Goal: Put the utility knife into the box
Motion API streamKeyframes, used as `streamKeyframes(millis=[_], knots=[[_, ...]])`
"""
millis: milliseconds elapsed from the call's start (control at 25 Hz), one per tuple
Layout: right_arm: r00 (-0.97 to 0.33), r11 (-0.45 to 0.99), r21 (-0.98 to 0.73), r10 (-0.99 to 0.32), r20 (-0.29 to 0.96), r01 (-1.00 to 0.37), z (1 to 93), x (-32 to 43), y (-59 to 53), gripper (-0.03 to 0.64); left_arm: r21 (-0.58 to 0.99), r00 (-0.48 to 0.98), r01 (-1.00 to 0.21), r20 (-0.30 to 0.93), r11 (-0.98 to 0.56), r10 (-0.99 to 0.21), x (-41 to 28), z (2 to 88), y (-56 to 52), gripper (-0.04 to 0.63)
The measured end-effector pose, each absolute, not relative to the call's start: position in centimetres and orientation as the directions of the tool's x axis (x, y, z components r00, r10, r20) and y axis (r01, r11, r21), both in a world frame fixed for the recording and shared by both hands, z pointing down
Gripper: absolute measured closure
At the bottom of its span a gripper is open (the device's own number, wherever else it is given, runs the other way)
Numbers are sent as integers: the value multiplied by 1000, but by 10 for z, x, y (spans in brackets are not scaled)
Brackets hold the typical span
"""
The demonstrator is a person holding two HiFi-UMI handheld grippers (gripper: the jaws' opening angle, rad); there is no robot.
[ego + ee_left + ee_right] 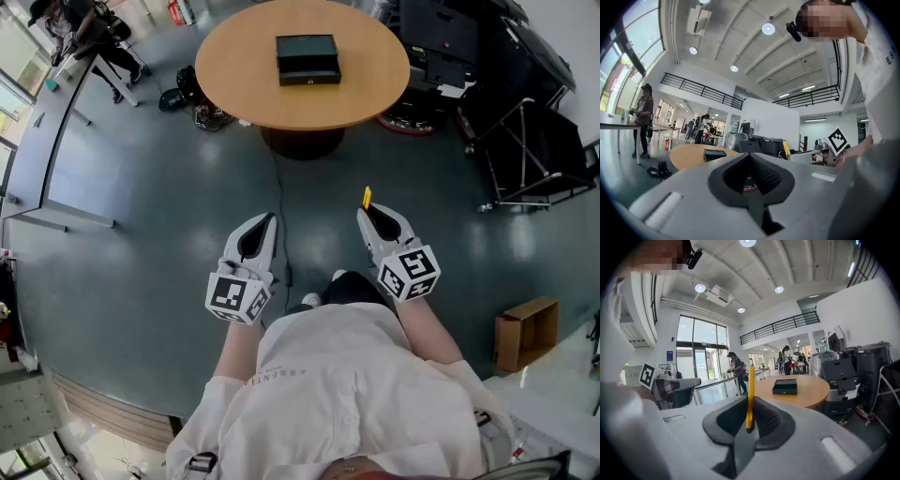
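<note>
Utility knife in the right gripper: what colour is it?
Yellow. The utility knife shows best in the right gripper view.

The head view looks steeply down from overhead; each gripper view sits low, facing roughly level ahead — all three share the far round tabletop [244,70] and box [307,58].

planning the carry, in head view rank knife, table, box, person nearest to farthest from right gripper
1. knife, clamped in the right gripper
2. table, straight ahead
3. box, on the tabletop
4. person, far back left
</note>
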State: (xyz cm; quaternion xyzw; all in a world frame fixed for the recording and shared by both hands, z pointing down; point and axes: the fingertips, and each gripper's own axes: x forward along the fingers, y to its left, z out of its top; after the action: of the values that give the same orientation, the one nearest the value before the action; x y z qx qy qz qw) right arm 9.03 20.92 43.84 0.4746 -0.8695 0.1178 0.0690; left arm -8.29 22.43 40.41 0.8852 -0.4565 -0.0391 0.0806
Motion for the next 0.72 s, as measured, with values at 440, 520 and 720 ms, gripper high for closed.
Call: streamKeyframes(millis=[440, 520, 720], knots=[[-592, 575, -147, -766, 249, -805, 462, 87, 131, 580, 189, 513, -846, 30, -499, -858, -88, 423, 160, 586], [-605, 592, -133, -756, 248, -795, 464, 89, 107, 580, 182, 501, -854, 29, -488, -865, -85, 422, 136, 586], [-621, 607, -138, -744, 246, -782, 463, 106, 34, 580, 179, 494, -857, 19, -483, -869, -65, 416, 61, 586]])
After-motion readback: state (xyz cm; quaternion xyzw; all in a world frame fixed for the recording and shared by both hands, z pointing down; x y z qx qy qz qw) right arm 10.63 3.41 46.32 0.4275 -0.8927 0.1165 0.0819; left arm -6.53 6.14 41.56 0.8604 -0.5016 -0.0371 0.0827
